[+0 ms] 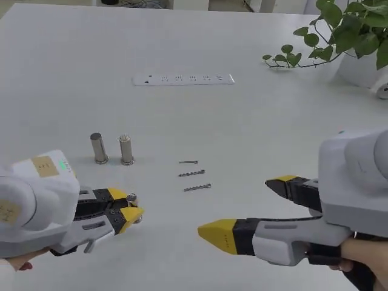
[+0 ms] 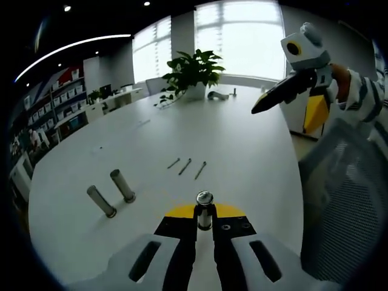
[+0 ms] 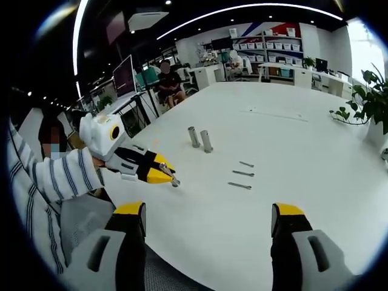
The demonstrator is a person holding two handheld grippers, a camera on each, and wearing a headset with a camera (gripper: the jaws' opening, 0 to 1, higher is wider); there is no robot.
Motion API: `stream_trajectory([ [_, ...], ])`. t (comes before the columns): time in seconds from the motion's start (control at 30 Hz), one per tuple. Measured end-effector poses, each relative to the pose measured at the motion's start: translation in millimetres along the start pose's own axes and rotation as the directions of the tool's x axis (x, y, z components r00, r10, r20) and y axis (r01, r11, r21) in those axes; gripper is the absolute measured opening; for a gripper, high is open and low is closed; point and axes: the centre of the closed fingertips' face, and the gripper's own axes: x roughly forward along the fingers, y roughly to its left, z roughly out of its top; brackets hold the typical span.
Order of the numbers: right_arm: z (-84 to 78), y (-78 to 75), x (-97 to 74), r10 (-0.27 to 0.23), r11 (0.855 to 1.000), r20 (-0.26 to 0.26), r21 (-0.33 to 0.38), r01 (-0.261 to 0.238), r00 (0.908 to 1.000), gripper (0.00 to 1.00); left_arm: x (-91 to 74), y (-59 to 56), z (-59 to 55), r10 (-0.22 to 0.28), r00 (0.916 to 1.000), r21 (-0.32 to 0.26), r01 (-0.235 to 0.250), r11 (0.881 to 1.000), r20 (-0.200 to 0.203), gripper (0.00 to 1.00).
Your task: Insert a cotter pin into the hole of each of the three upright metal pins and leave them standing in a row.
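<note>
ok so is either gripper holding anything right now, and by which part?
Left gripper is shut on a metal pin, clamping its shaft just below the rounded head. Right gripper is open and holds nothing.

The white table (image 1: 273, 121) carries a white power strip (image 1: 183, 79) toward its far side. Two metal pins (image 1: 99, 148) stand upright just beside each other, with three cotter pins (image 1: 192, 173) lying in a short column to their right. A potted plant (image 1: 357, 68) sits at the far right.
</note>
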Motion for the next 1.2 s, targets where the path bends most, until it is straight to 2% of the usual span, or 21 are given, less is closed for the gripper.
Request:
stream_trajectory([
  [0.23,-4.3,0.1,1.6,0.0,1.0,-0.014,0.003,0.0,0.9999,0.83,9.8,-5.2,-14.3,-0.02,0.9987,0.038,0.022,0.999,-0.046,0.05],
  [0.57,-5.4,-1.4,2.0,-0.001,1.0,-0.018,0.006,0.001,0.9998,0.83,15.2,-6.1,-18.5,-0.015,0.9984,0.056,0.018,0.998,-0.055,0.05],
  [0.7,-5.3,-0.9,2.3,0.001,1.0,-0.017,0.006,0.0,0.9998,0.83,15.9,-5.5,-20.5,-0.017,0.9986,0.032,0.019,0.999,-0.049,0.05],
  [1.0,-6.1,-0.4,2.5,0.002,1.0,-0.018,0.007,-0.002,0.9998,0.83,14.6,-7.3,-27.8,-0.018,0.998,0.042,0.02,0.999,-0.061,0.05],
  [1.03,-6.0,-0.4,2.6,0.003,1.0,-0.018,0.007,-0.003,0.9998,0.83,14.7,-7.6,-26.2,-0.016,0.9987,0.021,0.017,1.0,-0.048,0.05],
  [1.13,-6.3,-0.4,3.1,0.004,1.0,-0.021,0.005,-0.004,0.9998,0.83,14.5,-8.6,-26.4,-0.017,0.9988,0.024,0.018,1.0,-0.046,0.05],
  [1.2,-6.6,-0.2,3.8,0.006,1.0,-0.023,0.004,-0.005,0.9997,0.83,14.6,-8.8,-26.0,-0.013,0.9992,0.006,0.014,1.0,-0.038,0.05],
])
